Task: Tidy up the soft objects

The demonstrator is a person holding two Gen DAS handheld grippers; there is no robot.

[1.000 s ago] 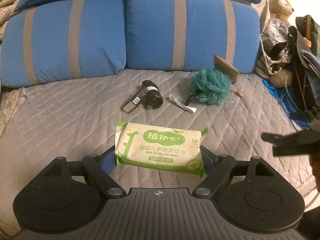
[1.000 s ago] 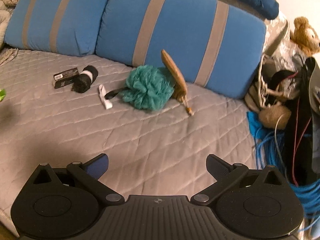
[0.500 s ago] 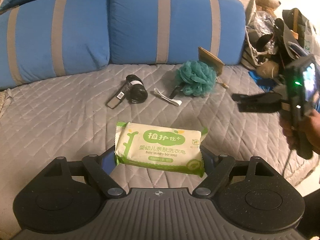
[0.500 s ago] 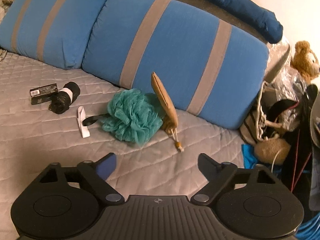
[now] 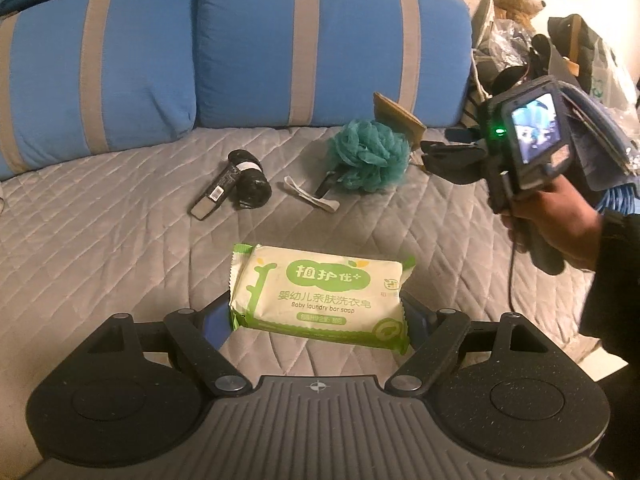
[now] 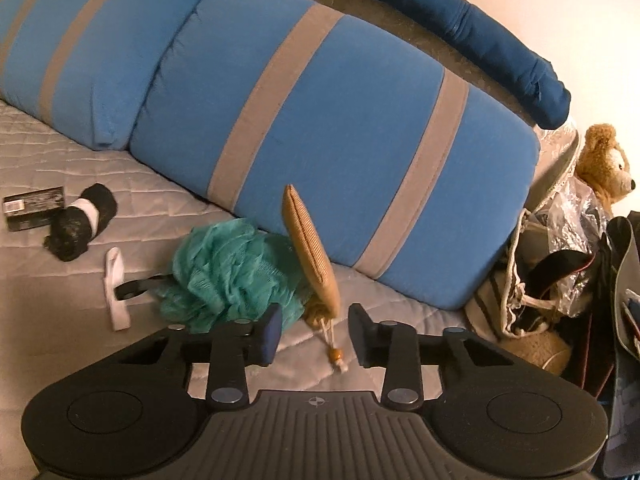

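Little looks sorted yet: the left gripper (image 5: 318,316) clamps the soap bar (image 5: 320,296) in front of the teal bath pouf (image 6: 228,276), while the right gripper (image 6: 314,334), jaws just narrowing and empty, nears the tan pouch (image 6: 310,252) leaning beside that pouf.

Readable only on the soap packet (image 5: 322,298): large white Chinese characters "植护" on a green oval, a line of green Chinese characters beneath, then "Baby laundry bar soap" in small English print. Barcode label on the black flat box (image 5: 212,198), too small to read. Nothing legible elsewhere.
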